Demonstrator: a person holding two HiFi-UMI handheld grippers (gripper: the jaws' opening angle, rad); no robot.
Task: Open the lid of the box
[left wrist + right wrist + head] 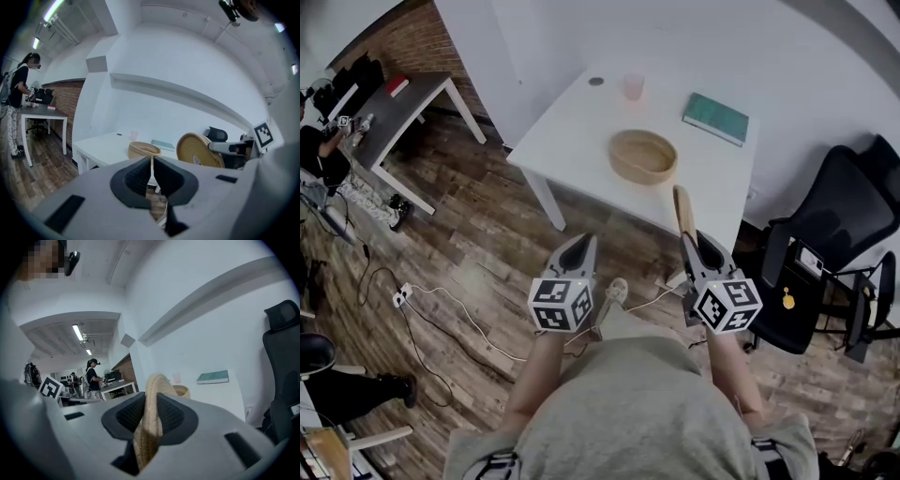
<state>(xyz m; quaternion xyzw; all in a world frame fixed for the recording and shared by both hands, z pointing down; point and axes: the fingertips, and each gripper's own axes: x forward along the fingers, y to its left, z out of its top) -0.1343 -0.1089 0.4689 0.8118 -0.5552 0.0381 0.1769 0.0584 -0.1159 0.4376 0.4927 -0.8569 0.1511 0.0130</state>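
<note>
Woven lid (682, 211): off the box, held on edge, pinched between right gripper (695, 240) fingers (176, 414), near side of desk (581, 122), clear of the opening. Round woven box (643, 174): open, mid-desk. Left gripper (581, 246): fingers (136, 180) pressed together, empty, apparently spare.

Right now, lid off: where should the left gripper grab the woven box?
Pinch the near rim of the woven box from above, one jaw inside, one outside: it sits open, round, probably too wide to span, with a thin upright wall. The left gripper is shut; open it first.
</note>
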